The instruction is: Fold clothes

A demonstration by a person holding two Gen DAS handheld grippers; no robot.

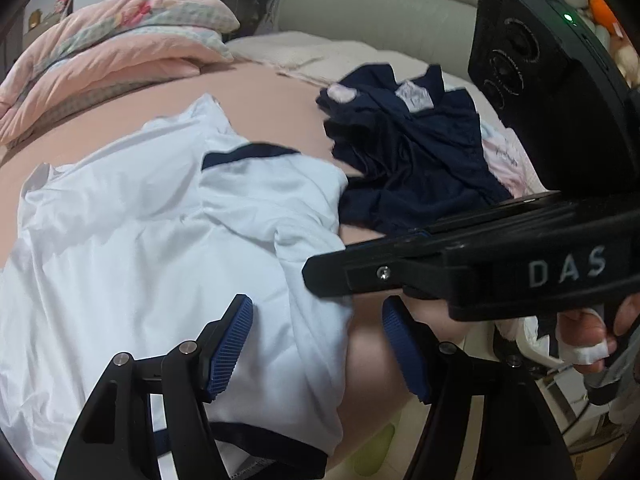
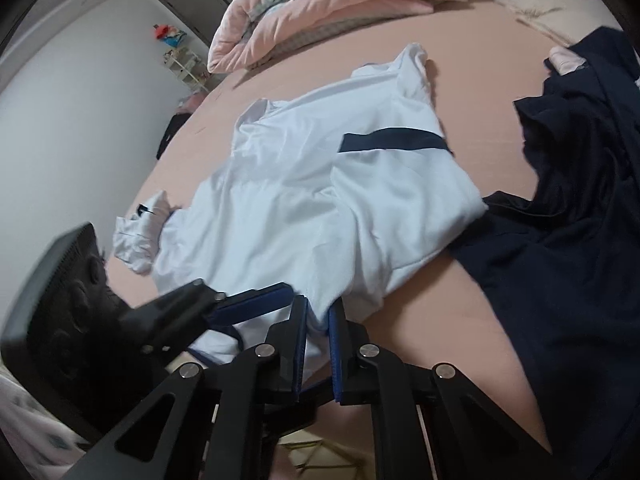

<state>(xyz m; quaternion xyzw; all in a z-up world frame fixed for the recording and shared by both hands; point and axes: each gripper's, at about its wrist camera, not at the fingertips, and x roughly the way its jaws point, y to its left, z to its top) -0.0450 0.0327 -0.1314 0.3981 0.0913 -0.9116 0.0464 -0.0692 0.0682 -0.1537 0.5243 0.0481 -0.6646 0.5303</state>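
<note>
A white shirt with navy trim (image 1: 160, 240) lies spread on the pink bed (image 1: 272, 116), one sleeve folded over its body. My left gripper (image 1: 316, 344) is open over the shirt's near right edge, holding nothing. My right gripper (image 2: 318, 320) is shut on the shirt's (image 2: 320, 200) near hem. The right gripper also shows in the left wrist view (image 1: 320, 276), coming in from the right just above the shirt. The left gripper shows in the right wrist view (image 2: 256, 304) at lower left, beside the hem.
A crumpled navy garment (image 1: 412, 160) lies right of the shirt, touching its edge; it also shows in the right wrist view (image 2: 568, 220). A folded pink quilt (image 1: 112, 56) sits at the far left. A pale headboard (image 1: 380, 4) and plush toys are beyond.
</note>
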